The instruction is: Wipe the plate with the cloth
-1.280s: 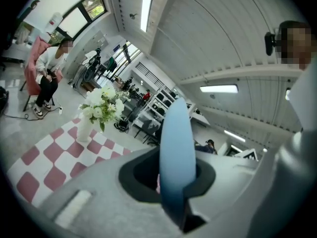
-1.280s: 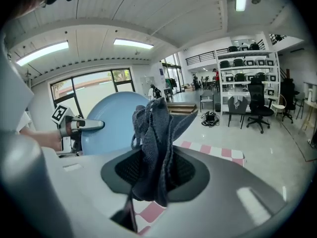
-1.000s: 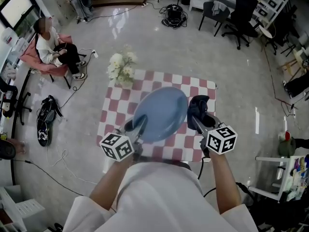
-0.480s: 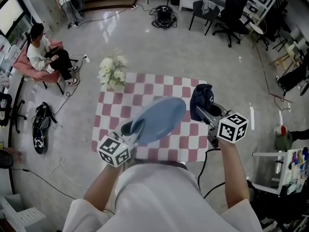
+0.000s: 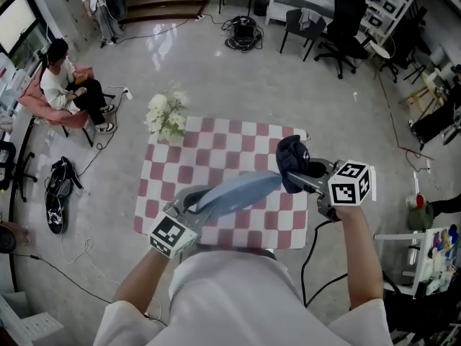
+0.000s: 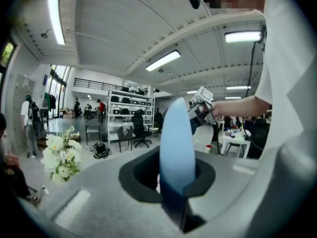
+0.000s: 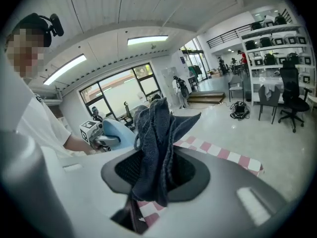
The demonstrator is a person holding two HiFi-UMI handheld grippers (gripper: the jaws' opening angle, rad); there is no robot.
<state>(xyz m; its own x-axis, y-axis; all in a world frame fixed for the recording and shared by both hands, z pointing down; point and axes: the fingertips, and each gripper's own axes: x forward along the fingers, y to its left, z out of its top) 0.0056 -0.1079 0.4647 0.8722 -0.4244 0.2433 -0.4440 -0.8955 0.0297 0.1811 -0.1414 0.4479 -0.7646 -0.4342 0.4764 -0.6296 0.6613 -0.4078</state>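
The table under its red-and-white checkered cloth served as the landmark, and there was one of it. Above its near half hung the single pale blue plate, lifted clear of the table and tipped so that it showed almost edge-on from the head view. The plate looked rigid and smooth. It was probably light enough for a rim pinch but slick and breakable if dropped, so a firm hold on the rim made the most sense, leaving both faces bare for wiping. That was how the left gripper had it: its jaws were closed on the plate's near rim, above the table's near left edge. In the left gripper view the plate stood upright between them.

Above the near right part of the table was the one dark blue cloth, bunched and floppy. It was soft terry by the look of it, light, unlikely to slip and easy to press against a surface. A pinch on a gathered fold suited it, with the loose bulk left free to rub. The right gripper was clamped on such a fold, and the bulk stood up past the jaws. The cloth sat just beside the plate's far right edge; whether they touched could not be told.

There were two grippers in all. One bunch of white flowers stood at the table's far left corner.
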